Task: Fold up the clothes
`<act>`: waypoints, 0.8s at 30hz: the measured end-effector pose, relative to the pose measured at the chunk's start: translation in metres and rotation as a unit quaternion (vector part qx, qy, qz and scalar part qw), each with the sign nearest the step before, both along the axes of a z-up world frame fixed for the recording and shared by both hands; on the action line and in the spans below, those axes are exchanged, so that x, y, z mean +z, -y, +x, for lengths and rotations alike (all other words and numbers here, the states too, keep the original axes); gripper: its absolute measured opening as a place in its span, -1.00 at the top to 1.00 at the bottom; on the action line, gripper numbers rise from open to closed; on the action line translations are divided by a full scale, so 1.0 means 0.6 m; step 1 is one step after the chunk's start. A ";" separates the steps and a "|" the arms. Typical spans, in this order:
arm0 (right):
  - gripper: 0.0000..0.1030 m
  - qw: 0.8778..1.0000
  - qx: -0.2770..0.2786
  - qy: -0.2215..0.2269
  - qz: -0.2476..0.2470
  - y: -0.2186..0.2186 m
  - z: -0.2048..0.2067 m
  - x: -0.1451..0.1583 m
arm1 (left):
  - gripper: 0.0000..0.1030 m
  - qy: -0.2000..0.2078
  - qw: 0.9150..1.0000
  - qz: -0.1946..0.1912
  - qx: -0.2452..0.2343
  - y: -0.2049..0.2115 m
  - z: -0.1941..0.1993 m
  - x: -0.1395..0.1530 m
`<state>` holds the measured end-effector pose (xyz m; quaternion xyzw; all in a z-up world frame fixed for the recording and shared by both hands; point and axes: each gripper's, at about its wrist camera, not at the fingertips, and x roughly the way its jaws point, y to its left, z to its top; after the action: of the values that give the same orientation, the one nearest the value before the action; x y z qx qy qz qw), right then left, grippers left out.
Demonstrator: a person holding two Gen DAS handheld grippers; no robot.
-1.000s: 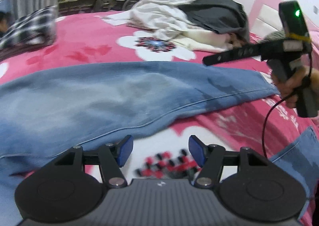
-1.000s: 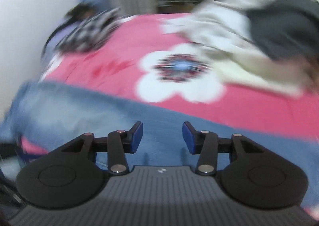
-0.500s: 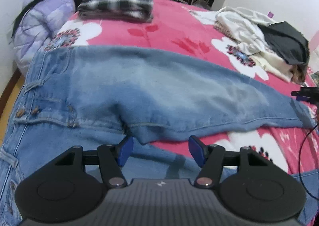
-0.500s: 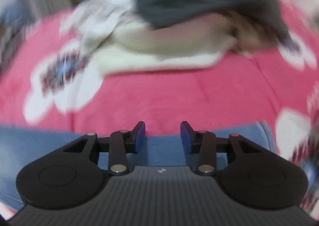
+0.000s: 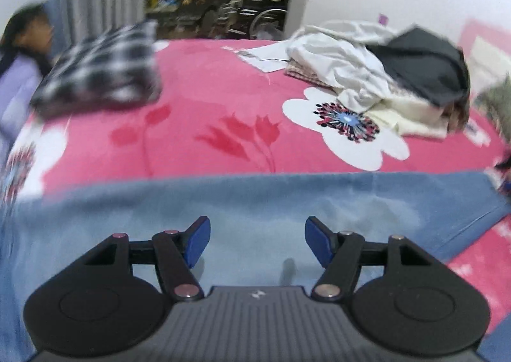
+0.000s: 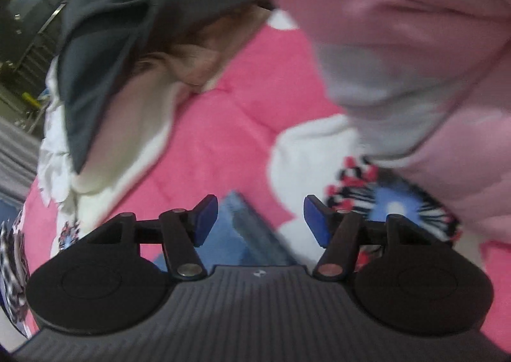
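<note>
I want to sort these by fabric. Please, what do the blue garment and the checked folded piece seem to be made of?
The blue garment looks like denim: faded, washed blue with a stitched seam and hem. The checked folded piece appears to be a soft woven cloth, maybe flannel, in a black-and-white plaid; blur leaves its weave unclear.

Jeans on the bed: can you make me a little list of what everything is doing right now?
jeans: blue denim spread flat across the pink flowered blanket
jeans end: a corner lies under the right gripper
left gripper: above the denim, jaws opening, nothing between them
right gripper: jaws opening, not pinching the cloth
folded pile: checked garment at the far left of the bed
unfolded heap: white and dark clothes at the far right
</note>
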<state>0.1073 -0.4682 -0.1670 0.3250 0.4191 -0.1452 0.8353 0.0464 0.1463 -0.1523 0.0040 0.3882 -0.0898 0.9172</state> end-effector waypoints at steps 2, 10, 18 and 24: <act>-0.17 1.000 0.014 -0.007 -0.003 0.011 0.000 -0.009 | -0.39 -0.004 0.999 0.021 -0.031 0.019 0.034 -0.014; -0.17 0.992 0.120 0.003 0.046 -0.003 0.054 -0.036 | -0.40 0.031 0.991 0.068 -0.107 0.070 0.095 -0.038; 0.51 0.980 0.201 -0.002 -0.006 -0.039 0.074 -0.031 | -0.04 0.024 0.985 0.076 -0.156 0.093 0.119 -0.079; 0.71 0.969 0.223 0.035 -0.097 -0.075 0.056 0.011 | 0.81 0.076 0.971 0.136 -0.180 0.138 0.089 -0.079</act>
<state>0.1412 -0.4232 -0.1605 0.1455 0.4354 0.0157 0.8883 0.1000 0.0635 -0.1995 0.2054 0.3192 -0.1990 0.9035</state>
